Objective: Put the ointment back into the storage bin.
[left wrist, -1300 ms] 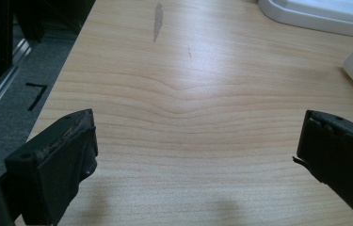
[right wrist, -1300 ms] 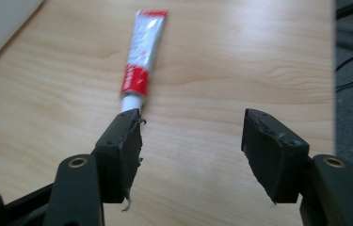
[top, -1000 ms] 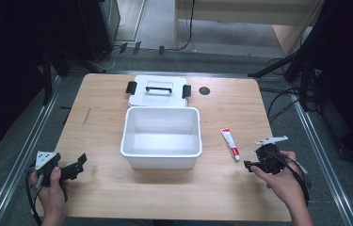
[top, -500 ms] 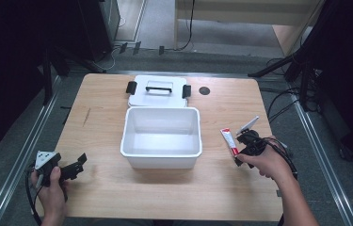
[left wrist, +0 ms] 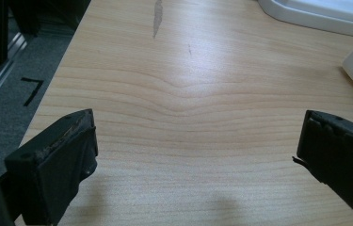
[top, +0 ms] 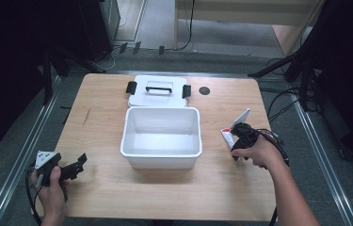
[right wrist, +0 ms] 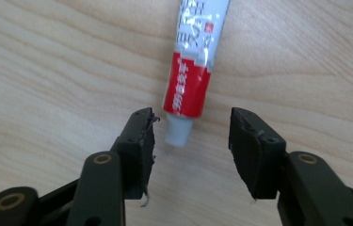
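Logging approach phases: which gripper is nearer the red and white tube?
Right. The right gripper is open with its jaws either side of the tube's cap end, not touching. The left gripper sits open at the table's near-left corner, beyond the white bin.

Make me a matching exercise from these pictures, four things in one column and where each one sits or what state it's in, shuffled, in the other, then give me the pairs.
Things:
1. white bin
2. lid
3. tube
4. left gripper

Places or states:
A. lying flat on the wood, its white cap between the open fingers of the right gripper
B. open above bare wood near the table's front left corner
C. flat on the table beyond the bin, black handle up
D. mid-table, open-topped, nothing visible inside

Pairs: 1-D, 2-C, 3-A, 4-B
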Available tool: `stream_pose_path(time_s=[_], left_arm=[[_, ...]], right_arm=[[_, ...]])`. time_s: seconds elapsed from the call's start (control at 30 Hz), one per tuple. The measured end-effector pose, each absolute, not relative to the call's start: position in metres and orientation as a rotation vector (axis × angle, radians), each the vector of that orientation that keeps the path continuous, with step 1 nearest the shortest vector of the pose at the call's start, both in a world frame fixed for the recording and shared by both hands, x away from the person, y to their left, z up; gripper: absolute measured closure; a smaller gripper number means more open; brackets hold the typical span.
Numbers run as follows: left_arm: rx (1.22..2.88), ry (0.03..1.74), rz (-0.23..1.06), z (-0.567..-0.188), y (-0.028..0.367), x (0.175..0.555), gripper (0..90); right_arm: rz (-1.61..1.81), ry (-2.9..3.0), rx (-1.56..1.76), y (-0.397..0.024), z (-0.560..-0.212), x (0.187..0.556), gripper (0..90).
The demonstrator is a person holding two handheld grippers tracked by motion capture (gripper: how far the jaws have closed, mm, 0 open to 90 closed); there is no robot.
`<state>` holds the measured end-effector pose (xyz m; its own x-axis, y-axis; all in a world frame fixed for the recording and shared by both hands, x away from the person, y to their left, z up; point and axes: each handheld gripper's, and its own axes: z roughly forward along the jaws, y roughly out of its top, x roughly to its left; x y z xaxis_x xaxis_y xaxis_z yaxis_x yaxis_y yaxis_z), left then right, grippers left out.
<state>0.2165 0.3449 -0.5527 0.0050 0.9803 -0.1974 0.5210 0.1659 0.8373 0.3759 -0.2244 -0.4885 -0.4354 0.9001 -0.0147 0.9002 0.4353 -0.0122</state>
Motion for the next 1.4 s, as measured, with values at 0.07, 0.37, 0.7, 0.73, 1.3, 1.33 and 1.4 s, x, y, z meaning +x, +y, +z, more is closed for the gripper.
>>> stream_pose_path(time_s=[0.07, 0.37, 0.7, 0.73, 1.3, 1.33, 1.4], left_arm=[[1.464, 1.629, 0.713, -0.553, 0.345, 0.217, 0.0], [1.466, 1.629, 0.705, -0.553, 0.346, 0.217, 0.0], [1.465, 1.629, 0.704, -0.553, 0.346, 0.217, 0.0], [1.465, 1.629, 0.704, -0.553, 0.346, 0.217, 0.0], [1.464, 1.628, 0.702, -0.553, 0.346, 0.217, 0.0], [1.464, 1.629, 0.701, -0.553, 0.346, 0.217, 0.0], [1.464, 1.629, 0.7, -0.553, 0.346, 0.217, 0.0]], right_arm=[[-0.031, 2.661, 1.676, -0.221, -0.492, 0.38, 56.5], [-0.084, 2.663, 1.707, -0.215, -0.501, 0.387, 65.2], [-0.093, 2.671, 1.698, -0.212, -0.504, 0.389, 67.9], [-0.093, 2.675, 1.692, -0.213, -0.504, 0.389, 67.4], [-0.016, 2.595, 1.777, -0.208, -0.502, 0.414, 55.6], [-0.014, 2.587, 1.789, -0.208, -0.502, 0.416, 55.9], [-0.013, 2.571, 1.802, -0.208, -0.502, 0.419, 57.8]])
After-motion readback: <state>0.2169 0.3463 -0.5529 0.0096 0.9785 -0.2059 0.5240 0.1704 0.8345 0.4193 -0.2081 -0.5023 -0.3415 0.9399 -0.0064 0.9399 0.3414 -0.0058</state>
